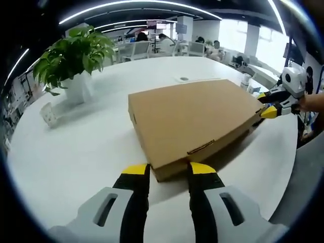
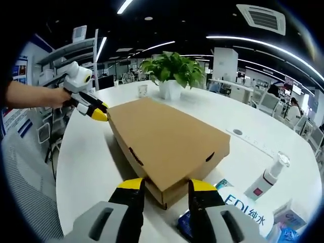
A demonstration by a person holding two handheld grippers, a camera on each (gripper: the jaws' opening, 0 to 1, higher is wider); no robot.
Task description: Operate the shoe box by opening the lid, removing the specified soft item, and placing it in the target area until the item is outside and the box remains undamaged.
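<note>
Barely begun: shoe box (image 1: 195, 119) shut on the surface (image 1: 76, 152), lid unlifted, soft item unseen inside, left gripper (image 1: 169, 169) and right gripper (image 2: 166, 186) jaws released at opposite corners.

Bright, even illumination from ceiling strip lights (image 2: 126, 5) and daylight at far windows (image 1: 238, 33). Soft shadows lie under the box (image 1: 192, 121); strong fisheye curvature bends the edges, where detail blurs.

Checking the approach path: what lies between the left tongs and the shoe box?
Nothing. In the left gripper view, the left tongs sit open at the near corner of the closed shoe box, with no object between.
</note>
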